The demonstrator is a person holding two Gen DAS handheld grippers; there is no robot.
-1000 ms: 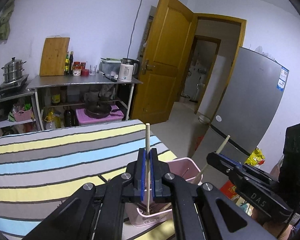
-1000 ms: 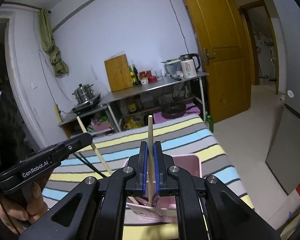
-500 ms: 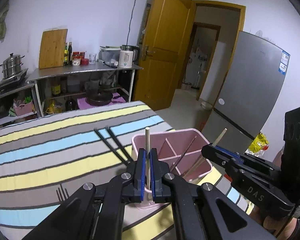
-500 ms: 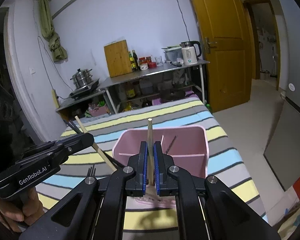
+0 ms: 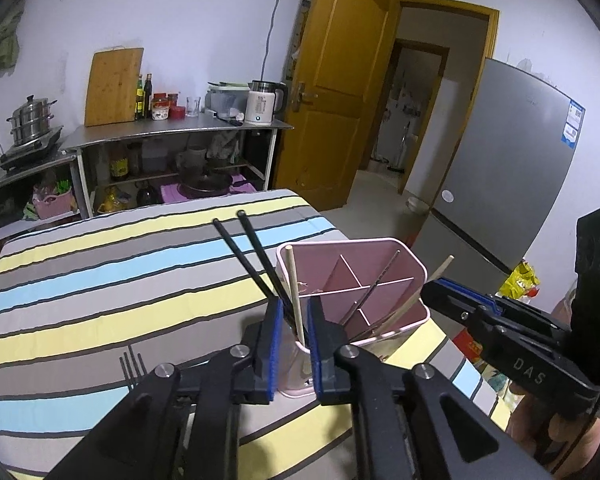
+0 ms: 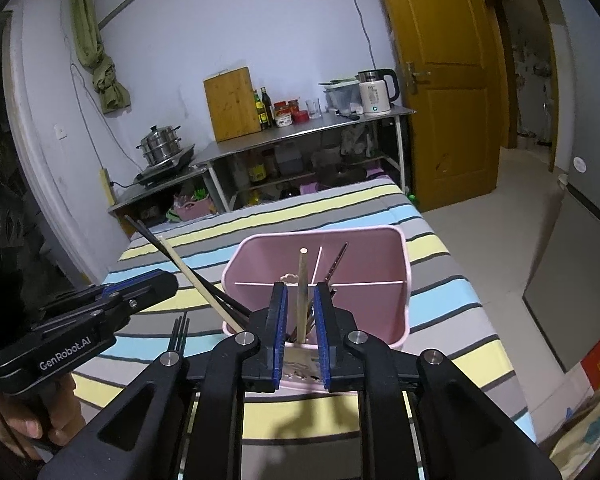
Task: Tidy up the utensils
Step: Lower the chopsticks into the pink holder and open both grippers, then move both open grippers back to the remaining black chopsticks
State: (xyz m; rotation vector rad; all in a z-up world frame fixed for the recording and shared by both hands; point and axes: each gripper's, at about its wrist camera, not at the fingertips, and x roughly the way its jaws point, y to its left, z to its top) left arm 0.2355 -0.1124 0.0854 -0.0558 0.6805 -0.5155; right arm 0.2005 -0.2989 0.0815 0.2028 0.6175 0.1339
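both grippers dropped to the pink caddy [image 5: 384, 264] at frame centre; left gripper [image 5: 294, 344] and right gripper [image 6: 300, 336] jaws just opened, apart, wooden chopsticks [image 5: 294, 292] [image 6: 302, 292] loose between.

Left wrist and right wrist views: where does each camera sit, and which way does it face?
Left wrist: on the left tongs, looking down at the pink caddy; the right tongs show at right.
Right wrist: on the right tongs, facing the caddy; the left tongs and a hand show at left.
Shared: caddy, striped table, kettle.
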